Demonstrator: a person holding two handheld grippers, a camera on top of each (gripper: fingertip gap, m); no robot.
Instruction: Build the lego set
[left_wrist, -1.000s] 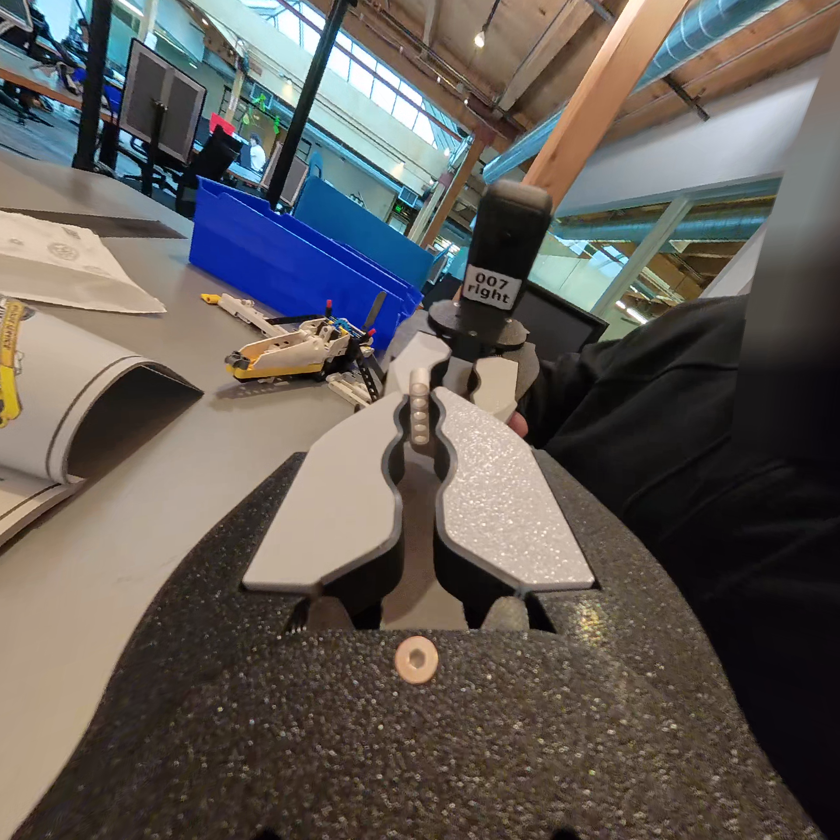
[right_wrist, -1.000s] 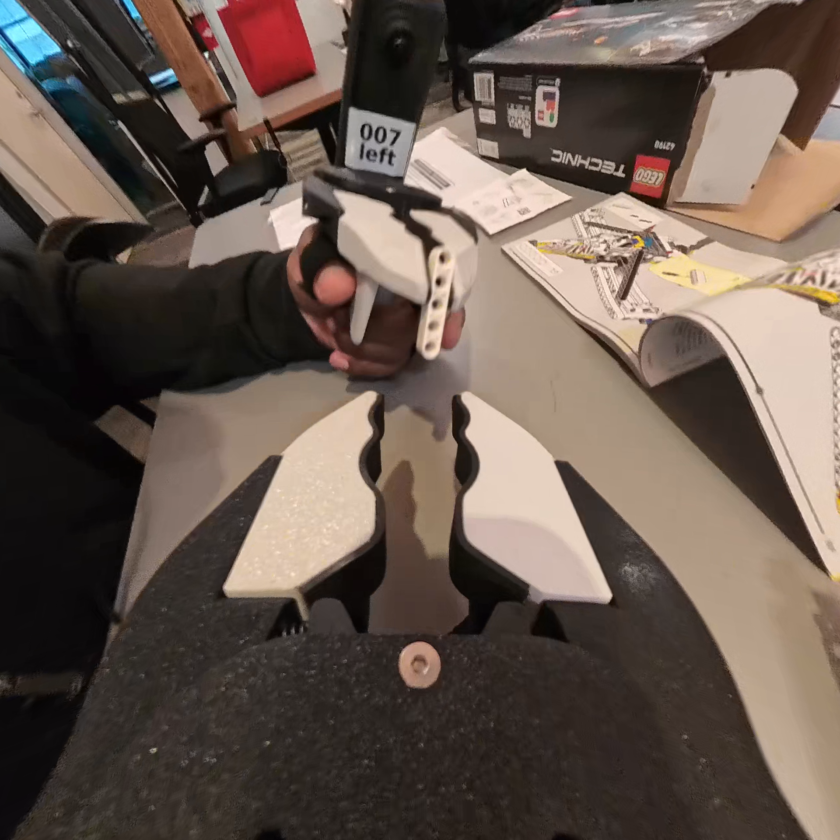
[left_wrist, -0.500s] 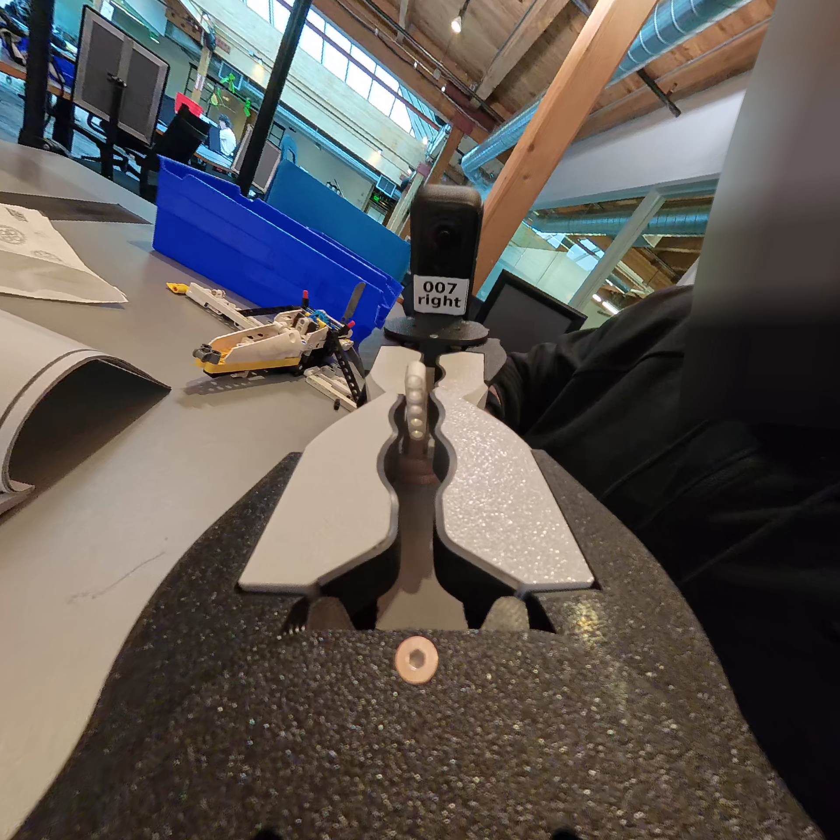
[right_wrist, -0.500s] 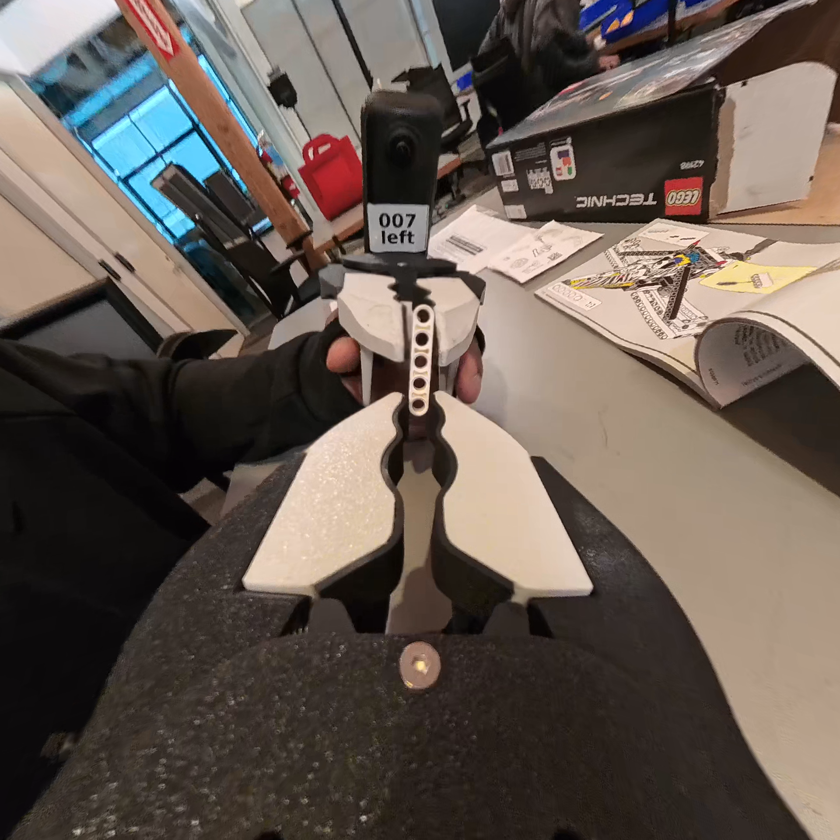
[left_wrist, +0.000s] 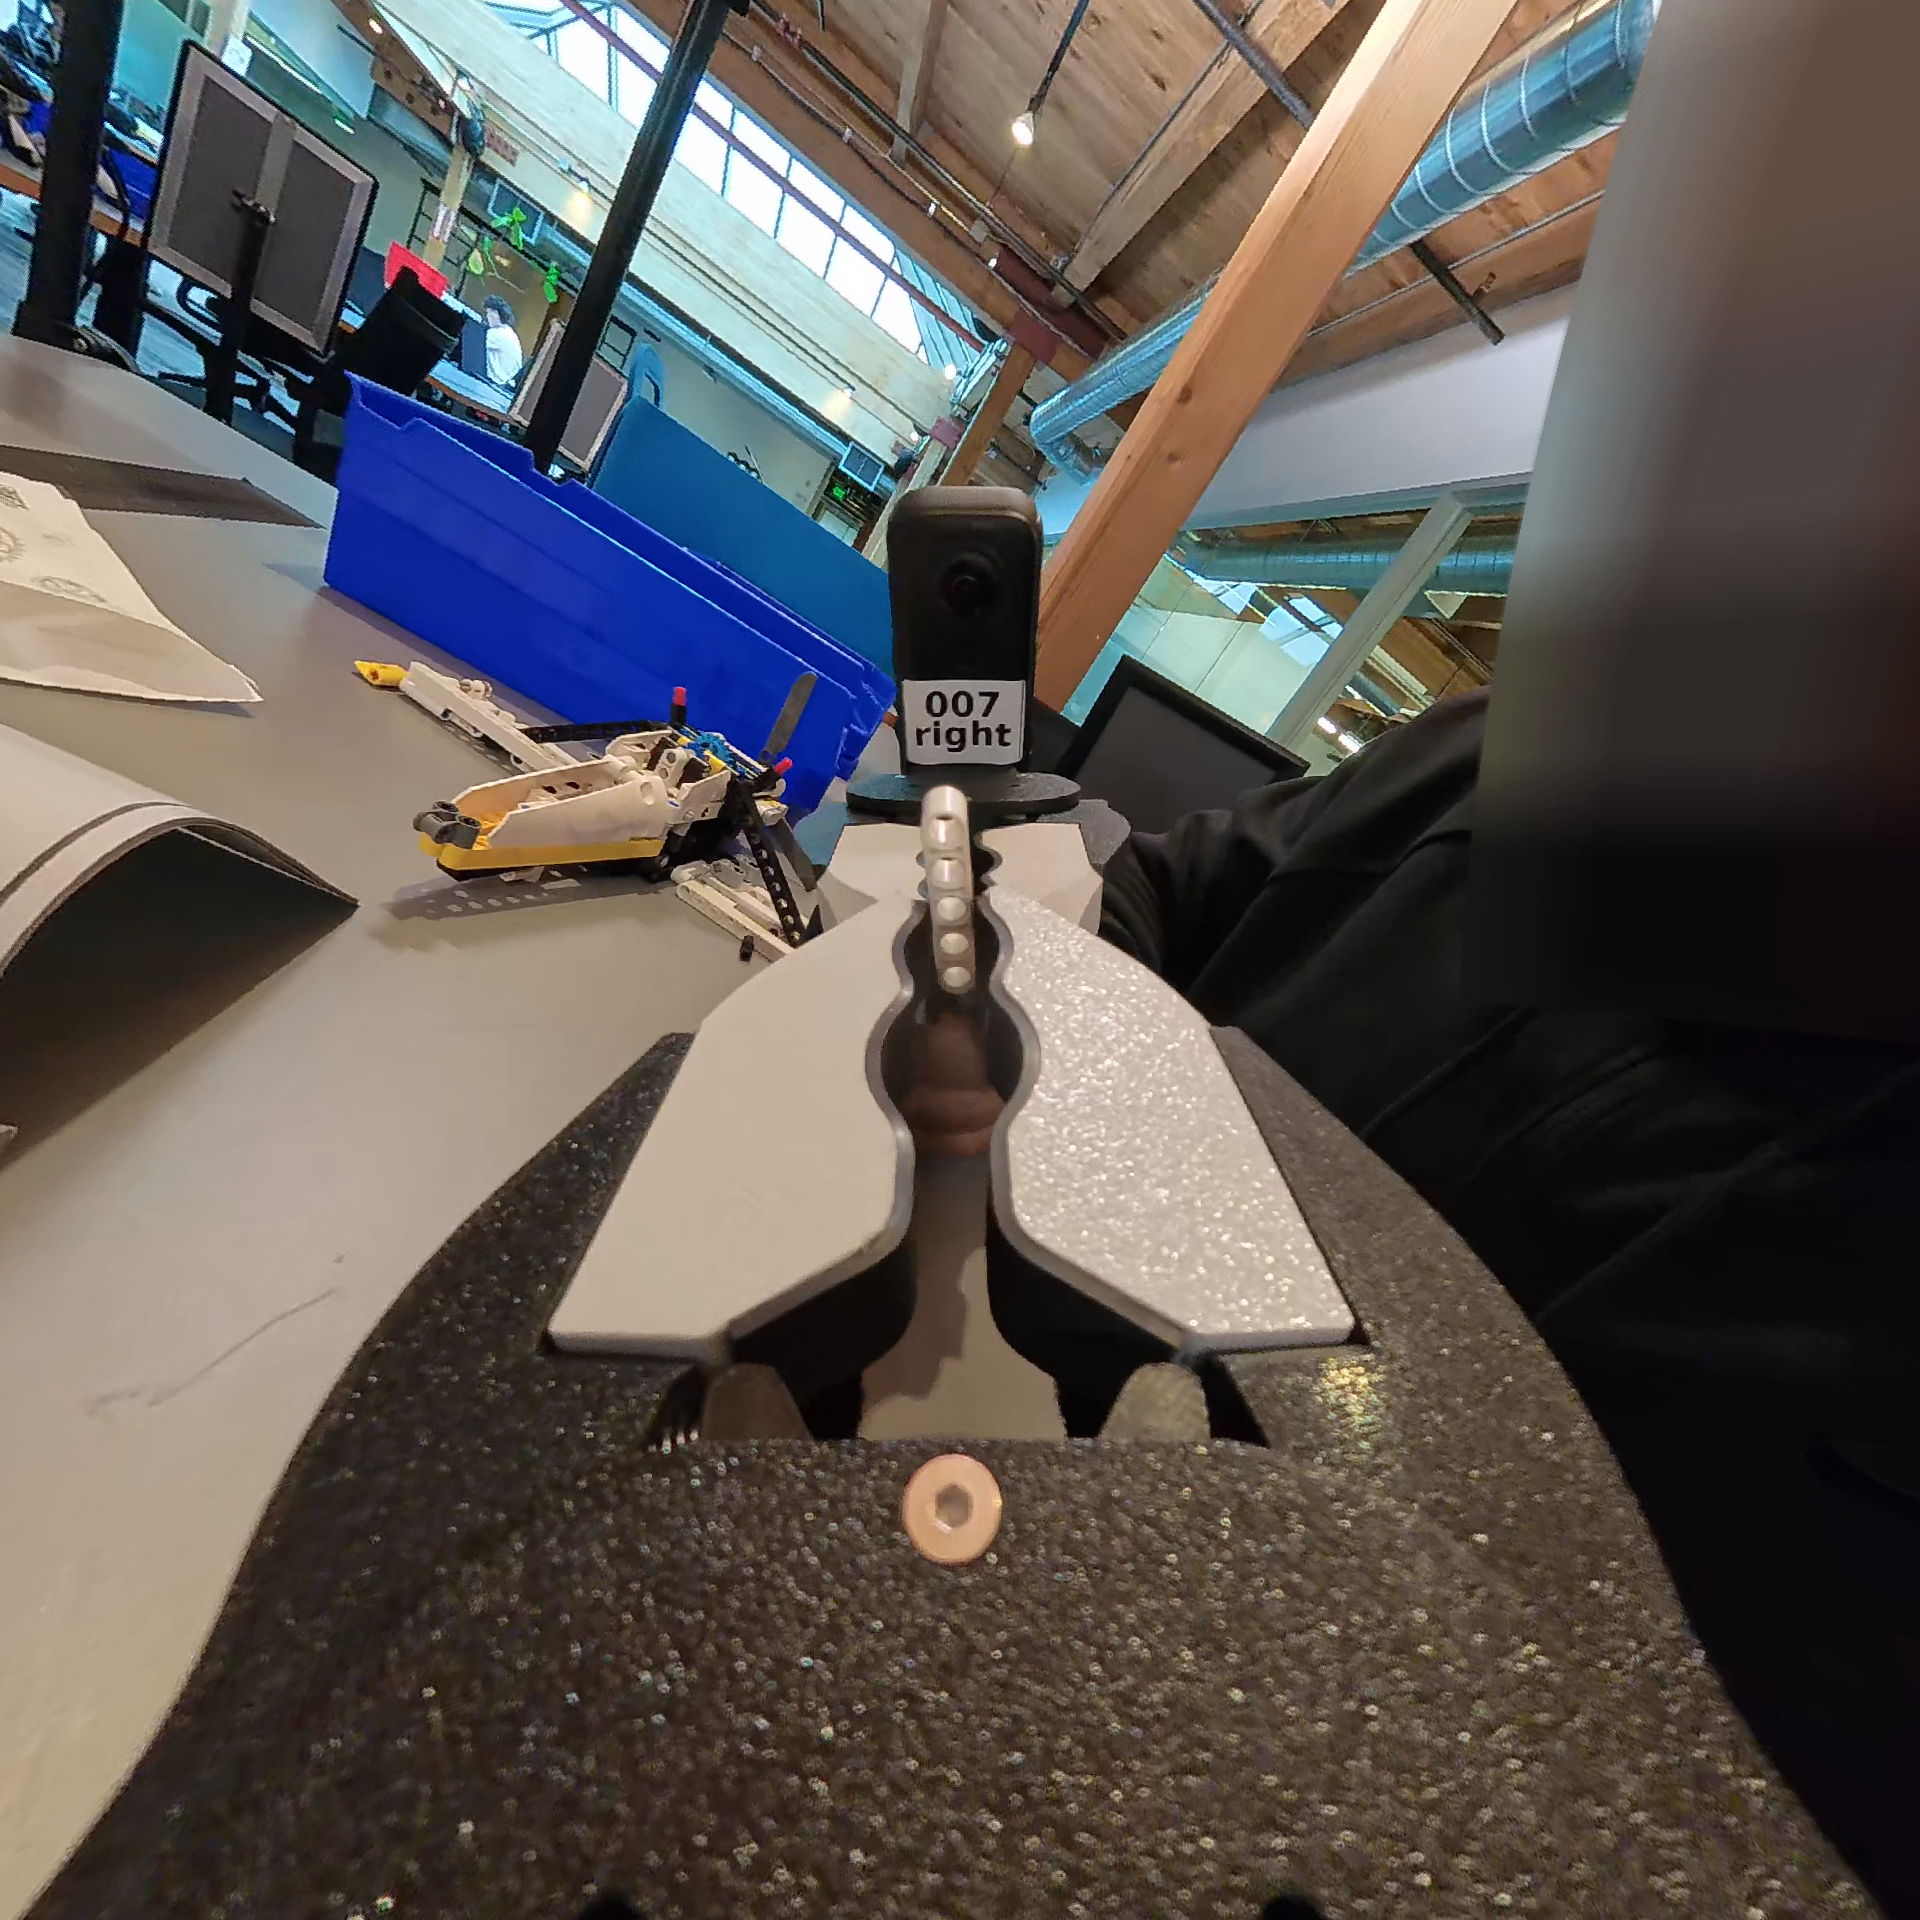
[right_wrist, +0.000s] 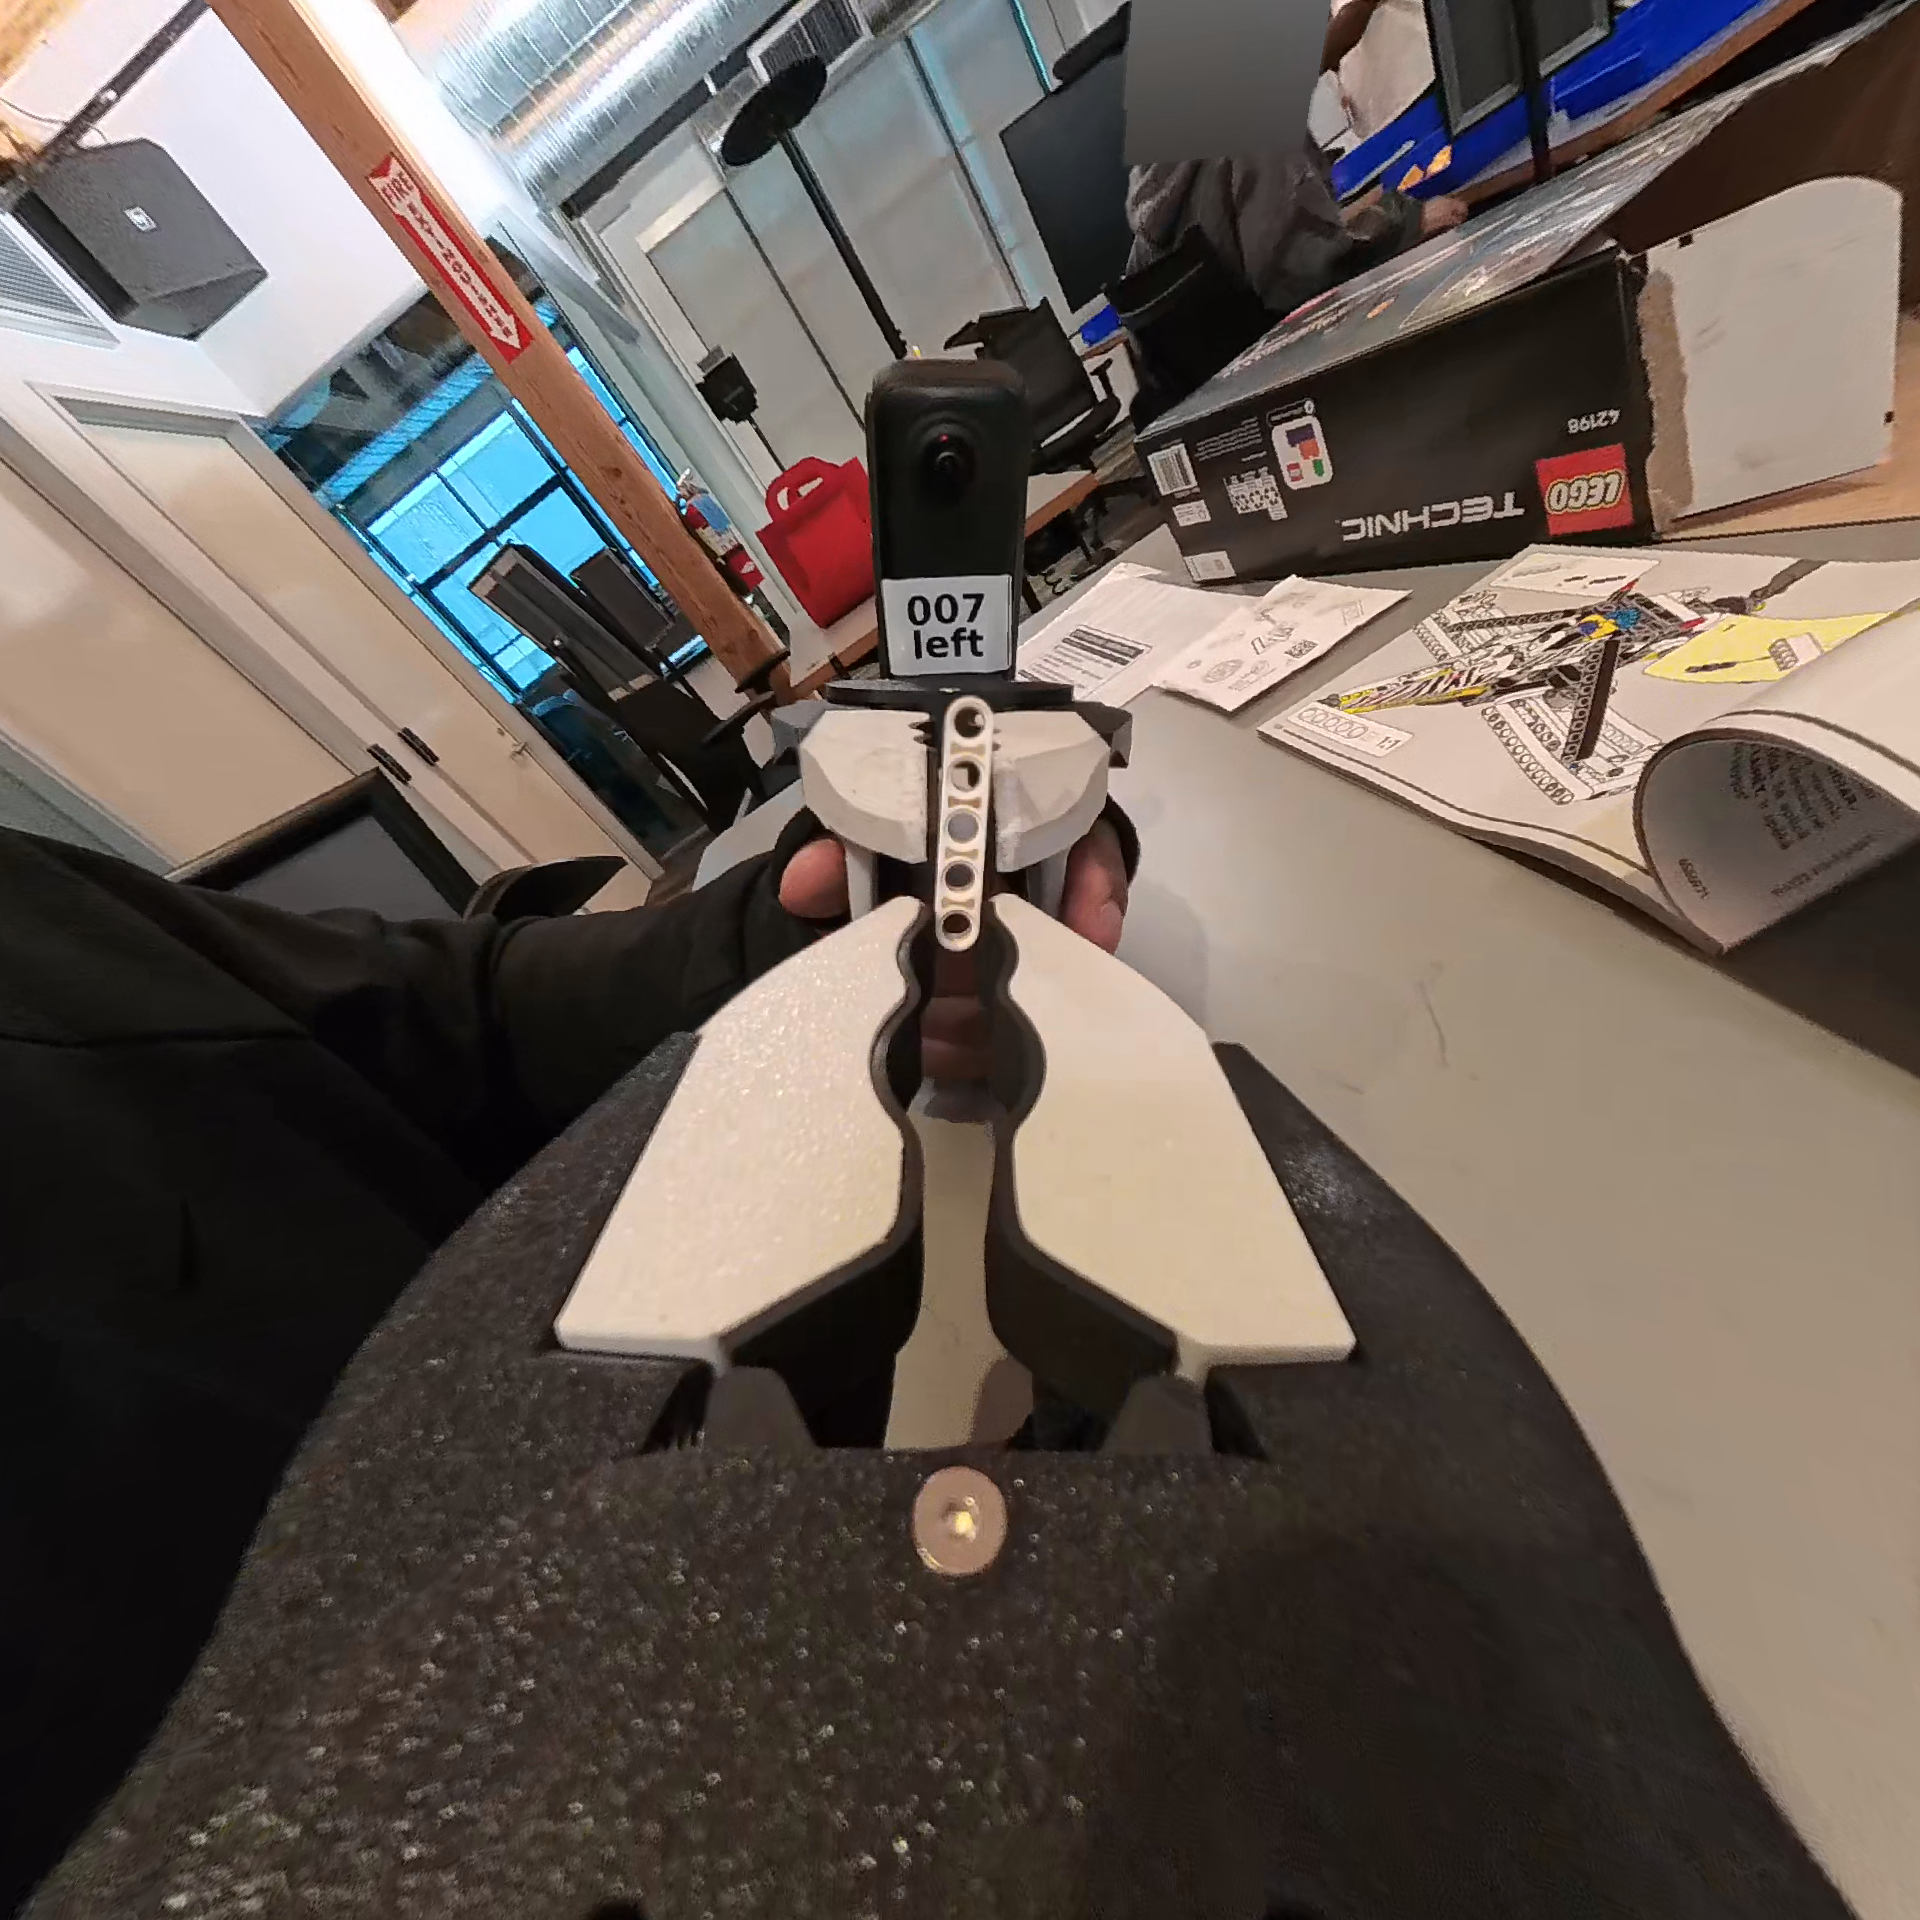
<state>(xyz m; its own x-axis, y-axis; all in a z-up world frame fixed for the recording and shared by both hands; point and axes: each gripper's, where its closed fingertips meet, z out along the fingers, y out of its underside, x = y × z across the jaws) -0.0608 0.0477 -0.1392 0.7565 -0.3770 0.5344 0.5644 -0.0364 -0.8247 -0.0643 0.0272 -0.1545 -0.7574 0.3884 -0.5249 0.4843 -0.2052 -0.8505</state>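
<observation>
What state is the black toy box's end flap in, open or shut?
Open. The black cardboard toy box lies on the grey table with its pale end flap swung outward.

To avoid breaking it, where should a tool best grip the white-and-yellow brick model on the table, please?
Probably across its hull, from above, closing on the long flanks: that body looks narrow and solid, whereas the grey blade and black beams jut out thinly.

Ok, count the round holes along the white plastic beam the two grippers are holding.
5, in one row along the white plastic beam: the bottom hole sits at the right gripper tips, the top one against the left gripper, three between. None appear hidden.
</observation>
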